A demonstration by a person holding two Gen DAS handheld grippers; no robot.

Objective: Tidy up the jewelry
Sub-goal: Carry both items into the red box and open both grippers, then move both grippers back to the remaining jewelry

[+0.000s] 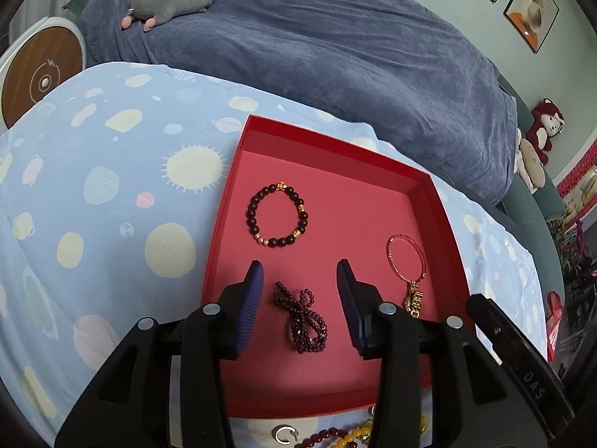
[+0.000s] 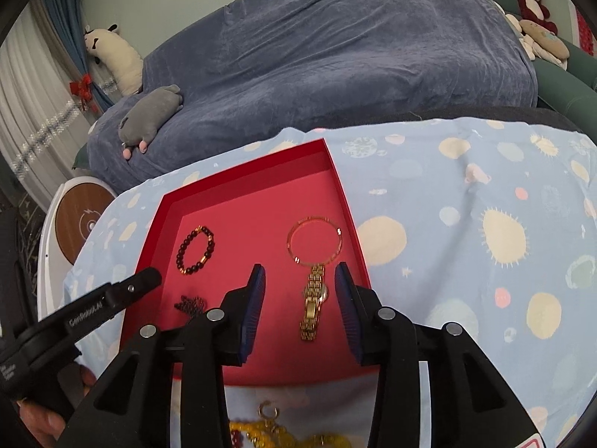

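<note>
A shallow red tray [image 1: 335, 142] [image 2: 242, 164] lies on a light blue patterned cloth. It holds a dark bead bracelet with gold spacers [image 1: 278, 214] [image 2: 196, 250], a thin gold bangle [image 1: 388, 257] [image 2: 315, 219], a gold watch [image 1: 414, 300] [image 2: 313, 306] and a bunched dark red bead strand [image 1: 302, 317] [image 2: 192, 304]. My left gripper [image 1: 300, 267] hovers open over the bead strand, its pads well clear of it on both sides. Over the watch my right gripper [image 2: 300, 267] stands open, touching nothing.
Loose jewelry lies on the cloth just in front of the tray: a silver hoop earring [image 1: 285, 435] [image 2: 268, 410] and yellow beads [image 1: 358, 433] [image 2: 257, 429]. Behind the tray are a dark blue blanket [image 1: 335, 56], a grey plush toy [image 1: 171, 0] and a round wooden-topped stand [image 1: 41, 74].
</note>
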